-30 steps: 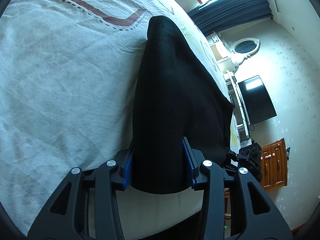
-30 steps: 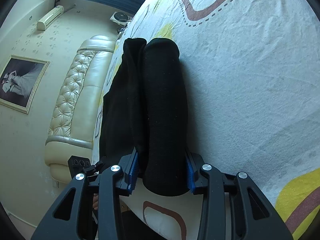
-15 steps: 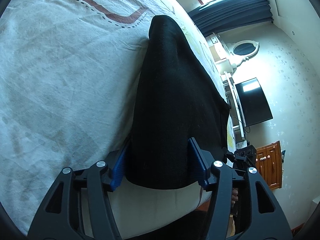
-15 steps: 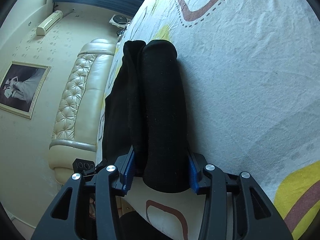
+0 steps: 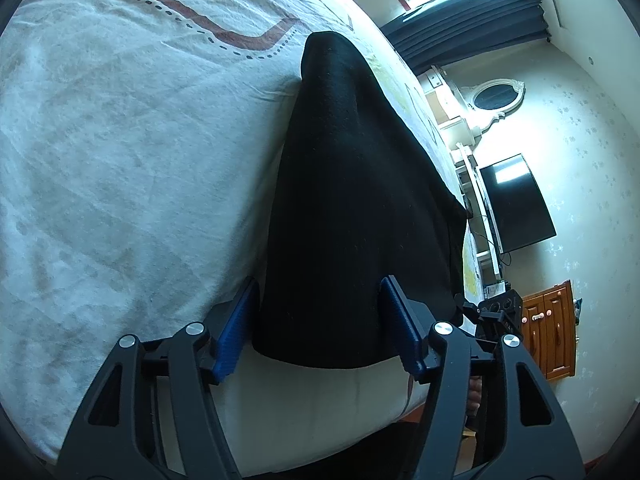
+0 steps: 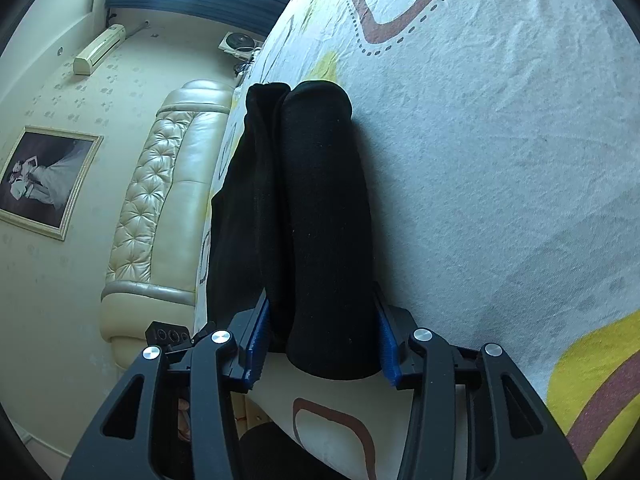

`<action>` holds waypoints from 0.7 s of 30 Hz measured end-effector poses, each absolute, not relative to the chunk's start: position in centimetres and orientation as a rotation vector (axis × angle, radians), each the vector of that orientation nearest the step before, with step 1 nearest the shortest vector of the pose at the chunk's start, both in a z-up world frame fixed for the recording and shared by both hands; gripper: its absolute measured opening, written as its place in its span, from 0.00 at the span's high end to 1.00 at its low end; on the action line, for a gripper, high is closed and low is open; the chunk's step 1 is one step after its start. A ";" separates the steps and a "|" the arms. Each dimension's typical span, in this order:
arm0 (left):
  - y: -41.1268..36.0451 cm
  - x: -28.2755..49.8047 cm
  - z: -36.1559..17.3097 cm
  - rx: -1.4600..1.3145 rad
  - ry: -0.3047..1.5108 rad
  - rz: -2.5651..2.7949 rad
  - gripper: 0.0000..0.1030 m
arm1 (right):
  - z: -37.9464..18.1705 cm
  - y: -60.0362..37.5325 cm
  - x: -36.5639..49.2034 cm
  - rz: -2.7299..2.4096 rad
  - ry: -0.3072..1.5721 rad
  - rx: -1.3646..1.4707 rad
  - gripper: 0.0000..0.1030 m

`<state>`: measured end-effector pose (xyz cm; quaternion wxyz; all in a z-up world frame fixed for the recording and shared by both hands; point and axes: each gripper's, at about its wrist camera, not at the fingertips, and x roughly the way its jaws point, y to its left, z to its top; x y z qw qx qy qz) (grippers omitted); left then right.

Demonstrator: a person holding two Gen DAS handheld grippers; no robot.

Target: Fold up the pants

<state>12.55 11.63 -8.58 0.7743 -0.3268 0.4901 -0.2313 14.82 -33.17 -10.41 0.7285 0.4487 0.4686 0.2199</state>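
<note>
The black pants (image 5: 352, 184) lie folded into a long thick bundle on the white patterned bedsheet (image 5: 120, 160), near the bed's edge. My left gripper (image 5: 319, 280) straddles the bundle's near end. Its jaws are opening, and the blue pads (image 5: 236, 320) stand beside the cloth without squeezing it. From the other end, the right wrist view shows the pants (image 6: 320, 200) as a rounded roll beside a flatter layer. My right gripper (image 6: 320, 290) is shut on that end, with its blue pads (image 6: 386, 340) against both sides of the cloth.
The bedsheet (image 6: 500, 160) stretches wide beyond the pants. A cream tufted headboard (image 6: 160, 200) and a framed picture (image 6: 44, 180) are on one side. A dark television (image 5: 516, 204), a wooden cabinet (image 5: 548, 332) and an oval mirror (image 5: 496, 98) stand past the other.
The left jaws have spread apart and the pinched end of the pants has widened out between them. The right jaws have eased slightly wider. Neither hand has shifted.
</note>
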 end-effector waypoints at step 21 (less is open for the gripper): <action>9.8 12.0 -7.1 -0.517 1.039 -0.417 0.52 | -9.7 -33.3 15.0 0.473 1.033 0.951 0.61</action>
